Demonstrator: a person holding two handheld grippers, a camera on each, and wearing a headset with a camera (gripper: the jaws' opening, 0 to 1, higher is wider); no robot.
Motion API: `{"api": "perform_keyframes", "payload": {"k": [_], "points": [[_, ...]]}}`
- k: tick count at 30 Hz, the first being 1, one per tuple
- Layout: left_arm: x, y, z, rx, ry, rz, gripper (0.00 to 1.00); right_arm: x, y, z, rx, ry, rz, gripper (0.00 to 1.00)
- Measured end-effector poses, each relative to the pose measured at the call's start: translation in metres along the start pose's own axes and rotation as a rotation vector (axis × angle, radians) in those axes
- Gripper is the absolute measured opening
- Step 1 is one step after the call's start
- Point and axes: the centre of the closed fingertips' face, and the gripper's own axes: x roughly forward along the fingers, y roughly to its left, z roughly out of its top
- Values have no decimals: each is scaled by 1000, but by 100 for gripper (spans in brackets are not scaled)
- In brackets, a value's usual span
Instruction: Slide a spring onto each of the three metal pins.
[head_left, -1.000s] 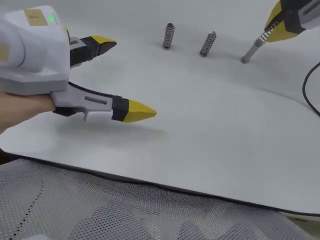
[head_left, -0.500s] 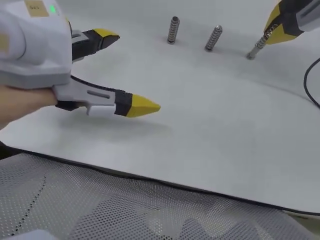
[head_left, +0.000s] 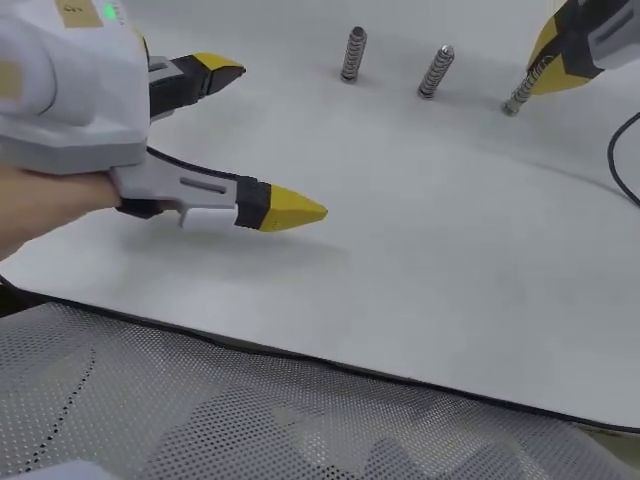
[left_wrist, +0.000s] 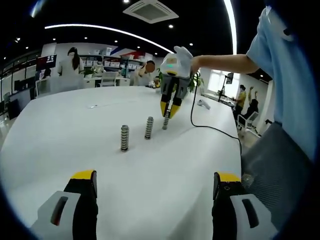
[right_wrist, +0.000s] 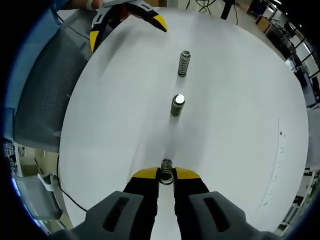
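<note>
Jaws of the right gripper (right_wrist: 166, 176), yellow-tipped and drawn close together, pinch a coiled steel spring (right_wrist: 166, 171) at the bottom centre of the right gripper view. The coil sits over the top of a slim silver metal pin (head_left: 517, 101), whose bare lower shaft shows at the upper right of the head view, leaning on the white tabletop (head_left: 430, 250). Up the middle of the right gripper view stand two more pins in a line, the middle spring-wrapped pin (right_wrist: 177, 105) and the far spring-wrapped pin (right_wrist: 184, 63), each upright and apart from its neighbour. The left gripper (head_left: 255, 140), held in a hand (head_left: 40, 205) at the left of the head view, hovers over the table with its jaws spread wide and nothing between them, well apart from the pins. A thin black cable (head_left: 622, 160) curves along the right edge of the head view, and grey perforated mesh (head_left: 200, 420) lies across the lower part. In the left gripper view a light-blue sleeve (left_wrist: 280, 75) occupies the right side
</note>
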Motion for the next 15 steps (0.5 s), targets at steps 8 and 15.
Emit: {"api": "perform_keyframes", "payload": {"k": [8,15], "points": [[0,-1,-1,-5,3,-1,94,8,2,-1,4,2,5,8],[0,0,-2,-7,7,-3,94,9,4,-1,3,3,6,8]]}}
